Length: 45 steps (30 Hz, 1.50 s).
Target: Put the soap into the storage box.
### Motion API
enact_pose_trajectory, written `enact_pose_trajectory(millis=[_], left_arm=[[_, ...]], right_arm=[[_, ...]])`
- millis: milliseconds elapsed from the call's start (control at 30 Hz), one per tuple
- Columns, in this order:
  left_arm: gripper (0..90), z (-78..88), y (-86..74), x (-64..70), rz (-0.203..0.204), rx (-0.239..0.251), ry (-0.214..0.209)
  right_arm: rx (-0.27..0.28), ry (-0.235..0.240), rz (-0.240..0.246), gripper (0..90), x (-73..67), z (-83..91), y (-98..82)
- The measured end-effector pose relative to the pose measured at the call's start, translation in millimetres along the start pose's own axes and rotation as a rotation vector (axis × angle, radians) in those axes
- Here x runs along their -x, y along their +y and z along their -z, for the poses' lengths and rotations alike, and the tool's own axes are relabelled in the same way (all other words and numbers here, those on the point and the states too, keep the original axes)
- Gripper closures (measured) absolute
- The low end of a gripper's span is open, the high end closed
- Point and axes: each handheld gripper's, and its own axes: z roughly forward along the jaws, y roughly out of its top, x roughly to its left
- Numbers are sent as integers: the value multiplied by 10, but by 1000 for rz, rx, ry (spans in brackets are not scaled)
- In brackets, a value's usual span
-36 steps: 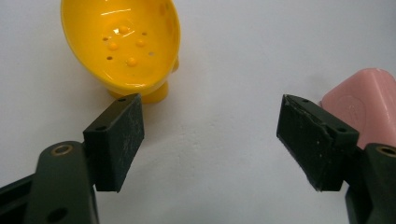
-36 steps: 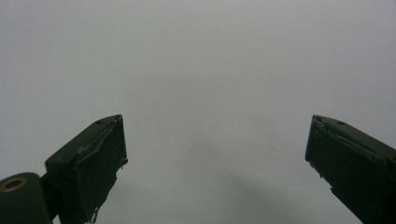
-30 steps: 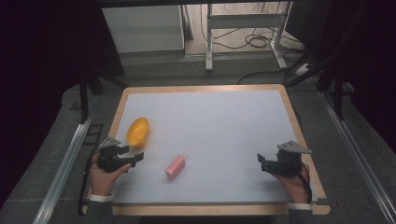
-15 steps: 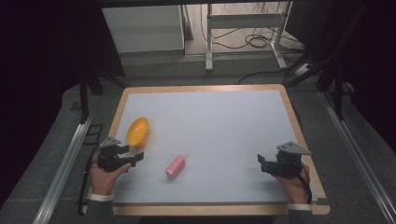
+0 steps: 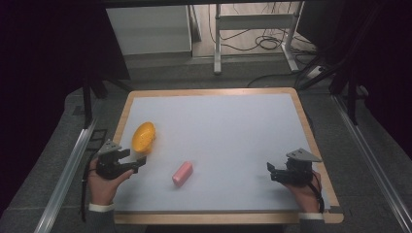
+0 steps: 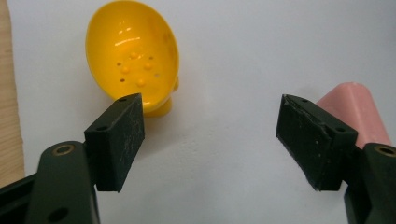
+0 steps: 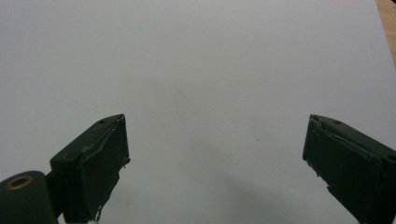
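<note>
Yellow bowl (image 6: 133, 58) lies on the white bench (image 5: 233, 131) just ahead of the left tongs (image 6: 210, 140), beyond the left jaw, its hollow side facing them; small holes dot its inner surface. Pink block (image 6: 352, 112) lies on the bench beside the same tongs, partly hidden behind the right jaw. Left tongs are spread wide, gripping nothing, bare bench between the jaws. From above, a hand (image 5: 104, 187) holds them near the bench's left edge. Right tongs (image 7: 215, 154) are likewise spread and empty over bare bench, well apart from bowl and block, near the right edge.
</note>
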Motion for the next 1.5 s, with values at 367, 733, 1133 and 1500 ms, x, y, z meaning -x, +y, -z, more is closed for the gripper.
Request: enact_pose_trajectory(millis=[367,733,1133,1500], left_arm=[[238,12,133,206,-50,-39,-33],[235,-45,203,364,-87,-69,-55],[234,-111,237,526,-127,-109,-89],[229,-254,253,711,-173,-166,-113]], right_arm=[[5,-9,-3,69,26,28,-5],[-4,-17,-5,69,30,29,-22],[1,-23,4,70,30,42,-22],[-5,-27,1,70,37,40,-28]])
